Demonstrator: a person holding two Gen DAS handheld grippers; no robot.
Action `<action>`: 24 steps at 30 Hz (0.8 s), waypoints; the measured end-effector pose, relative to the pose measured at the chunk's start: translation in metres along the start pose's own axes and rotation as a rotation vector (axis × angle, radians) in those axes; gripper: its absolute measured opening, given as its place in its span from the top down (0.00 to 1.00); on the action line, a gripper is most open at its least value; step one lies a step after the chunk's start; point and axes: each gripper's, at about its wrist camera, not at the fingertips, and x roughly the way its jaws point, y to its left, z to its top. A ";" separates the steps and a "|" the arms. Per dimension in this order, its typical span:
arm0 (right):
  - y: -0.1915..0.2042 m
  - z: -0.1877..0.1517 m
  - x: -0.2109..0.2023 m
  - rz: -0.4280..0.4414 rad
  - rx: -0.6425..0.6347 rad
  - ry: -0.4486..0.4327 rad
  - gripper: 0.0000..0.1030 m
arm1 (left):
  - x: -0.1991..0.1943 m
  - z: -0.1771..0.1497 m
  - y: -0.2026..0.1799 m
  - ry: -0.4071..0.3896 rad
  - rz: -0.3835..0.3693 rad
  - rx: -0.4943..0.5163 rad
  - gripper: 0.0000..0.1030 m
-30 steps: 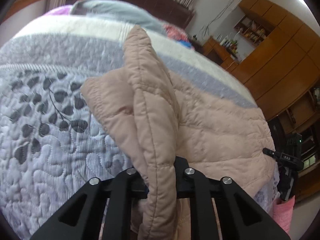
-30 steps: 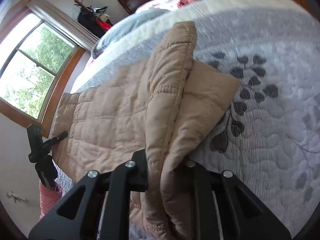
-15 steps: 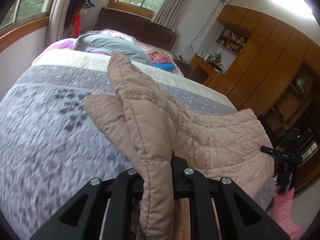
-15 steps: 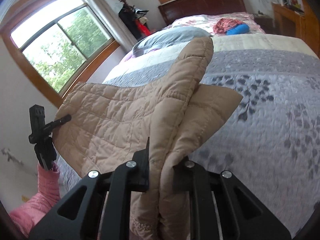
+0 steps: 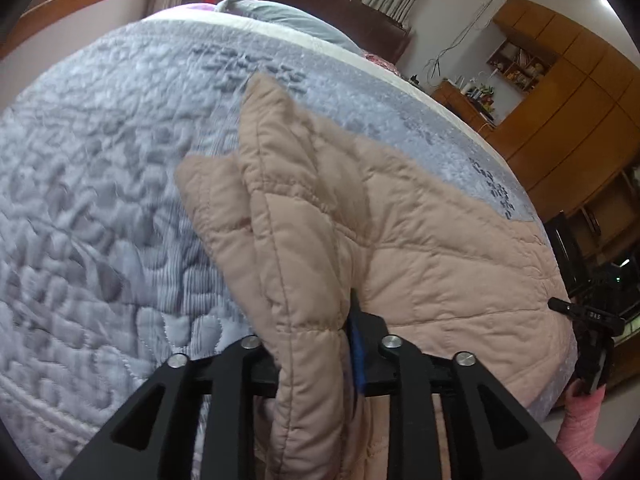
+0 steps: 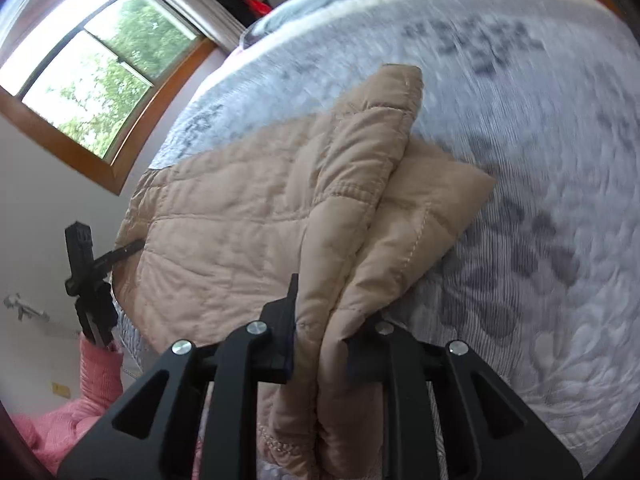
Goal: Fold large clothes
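A beige quilted jacket (image 5: 440,264) lies spread over the near part of the grey quilted bed (image 5: 100,184). My left gripper (image 5: 316,344) is shut on a thick fold of the jacket's edge, which stands up between its fingers. My right gripper (image 6: 320,340) is shut on another bunched fold of the same jacket (image 6: 240,216), with a sleeve end pointing away over the bed (image 6: 540,120). Each gripper shows small at the far side of the other's view, in a pink-sleeved hand.
A grey pillow (image 5: 288,16) and dark headboard (image 5: 332,20) lie at the bed's far end. Wooden cabinets (image 5: 568,112) stand on one side, a window (image 6: 92,64) on the other. The bed edge drops off close under both grippers.
Both grippers, still holding the jacket, have tipped down toward the bed after a lift half a second ago. The jacket folds sit lower and the room above has left view.
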 end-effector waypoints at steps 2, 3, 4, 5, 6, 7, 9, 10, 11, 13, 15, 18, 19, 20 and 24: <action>-0.008 -0.005 0.011 0.014 0.023 0.003 0.80 | 0.008 -0.004 0.005 -0.009 -0.011 0.008 0.70; -0.010 -0.006 0.015 0.019 0.030 0.005 0.79 | 0.012 -0.005 0.008 -0.011 -0.012 0.010 0.69; -0.014 -0.008 0.021 0.027 0.038 0.004 0.78 | 0.014 -0.006 0.009 -0.011 -0.016 0.003 0.67; -0.017 -0.008 0.024 0.034 0.048 0.002 0.77 | 0.016 -0.007 0.011 -0.010 -0.023 -0.010 0.66; -0.018 -0.009 0.025 0.041 0.055 -0.002 0.77 | 0.016 -0.007 0.011 -0.011 -0.024 -0.012 0.66; -0.016 -0.010 0.024 0.040 0.054 -0.005 0.77 | 0.015 -0.008 0.008 -0.011 -0.022 -0.012 0.66; -0.011 -0.009 0.021 0.008 0.037 -0.006 0.72 | 0.013 -0.007 0.006 -0.008 -0.003 -0.010 0.63; -0.011 -0.008 0.019 -0.020 0.029 -0.007 0.70 | 0.009 -0.007 0.003 -0.007 0.014 -0.008 0.59; -0.007 -0.008 0.016 -0.057 0.019 -0.009 0.62 | 0.003 -0.006 0.001 -0.013 0.045 -0.012 0.54; 0.004 -0.010 0.002 -0.133 -0.019 -0.031 0.55 | -0.010 -0.004 -0.001 -0.034 0.093 -0.010 0.52; 0.013 -0.013 -0.014 -0.186 -0.046 -0.055 0.54 | -0.028 -0.004 -0.003 -0.066 0.134 -0.003 0.52; 0.028 -0.017 -0.040 -0.266 -0.069 -0.095 0.57 | -0.059 -0.006 -0.012 -0.143 0.278 0.038 0.53; 0.038 -0.020 -0.050 -0.295 -0.096 -0.117 0.57 | -0.067 -0.008 -0.019 -0.163 0.330 0.060 0.53; 0.044 -0.022 -0.054 -0.305 -0.111 -0.127 0.58 | -0.074 -0.008 -0.026 -0.177 0.350 0.085 0.53; 0.066 -0.030 -0.067 -0.304 -0.183 -0.133 0.65 | -0.078 -0.011 -0.061 -0.164 0.362 0.141 0.53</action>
